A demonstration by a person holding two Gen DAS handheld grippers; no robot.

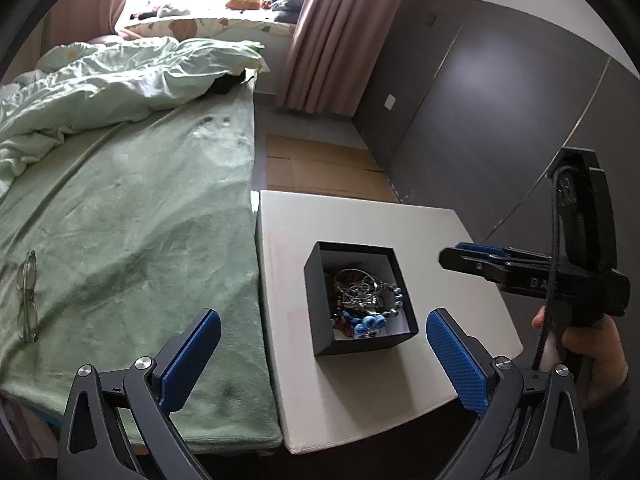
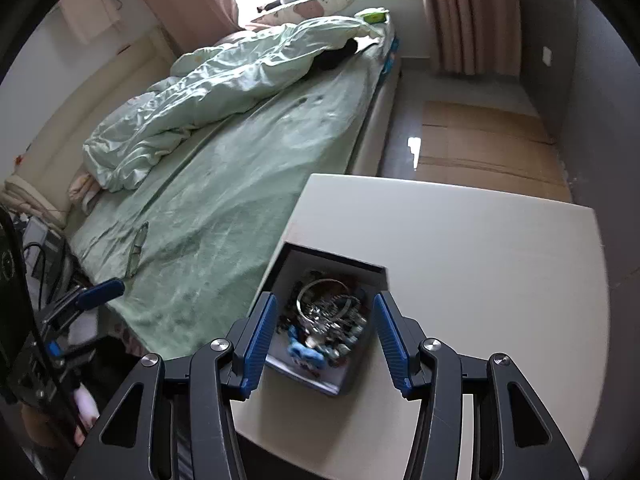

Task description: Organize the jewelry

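Right gripper (image 2: 324, 336), jaws spread, poised over the box (image 1: 360, 344) of tangled jewelry (image 1: 362, 296) on the table (image 1: 460, 236), left gripper (image 1: 322, 354) spread nearby; gripping one strand risks dragging out the whole tangle.

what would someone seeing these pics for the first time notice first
The eye goes first to the open black square box on the white tabletop, heaped with tangled silver bangles and blue beads. Next, the right gripper sits open above that box, while the left gripper hangs open nearer the table's front edge. To the left, the mint-green bed carries a pair of thin-framed glasses.
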